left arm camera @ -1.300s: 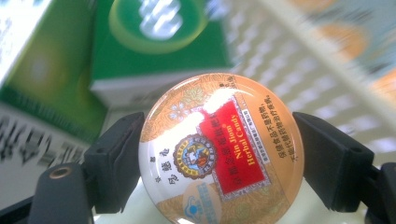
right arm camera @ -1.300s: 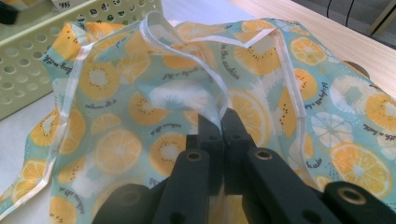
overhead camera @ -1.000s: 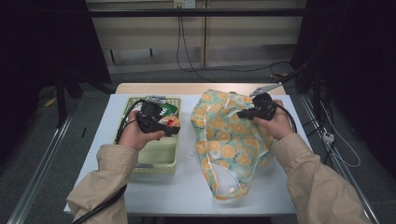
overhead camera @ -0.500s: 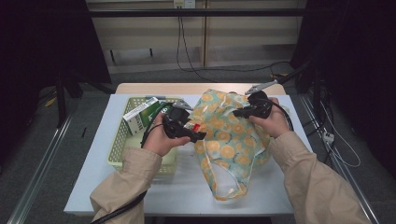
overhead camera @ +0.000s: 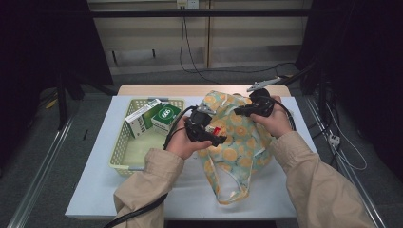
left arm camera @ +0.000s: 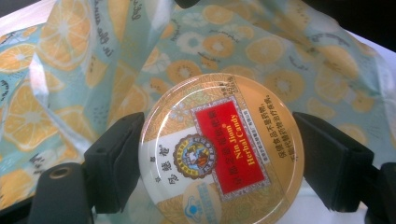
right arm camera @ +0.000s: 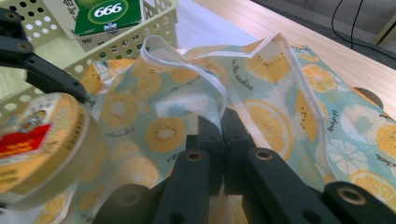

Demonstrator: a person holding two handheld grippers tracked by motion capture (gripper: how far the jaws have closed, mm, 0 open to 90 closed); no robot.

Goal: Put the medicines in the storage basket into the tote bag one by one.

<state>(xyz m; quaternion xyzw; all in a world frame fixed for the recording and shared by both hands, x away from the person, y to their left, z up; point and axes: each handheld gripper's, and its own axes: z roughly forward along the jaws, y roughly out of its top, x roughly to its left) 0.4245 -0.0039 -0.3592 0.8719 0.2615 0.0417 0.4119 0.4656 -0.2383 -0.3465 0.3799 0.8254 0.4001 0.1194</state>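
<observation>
Gripping a round candy tin (left arm camera: 222,151) above the fruit-print bag (overhead camera: 237,142), left claw (overhead camera: 209,135), right claw (right arm camera: 222,126) clenched on the bag's rim, basket (overhead camera: 124,156) holding two boxes (overhead camera: 154,116) beside it on the desk (overhead camera: 95,190).

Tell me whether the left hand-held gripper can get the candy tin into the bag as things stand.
Probably yes: the left hand-held gripper holds the candy tin at the bag, whose rim the right hand-held gripper pinches up.
</observation>
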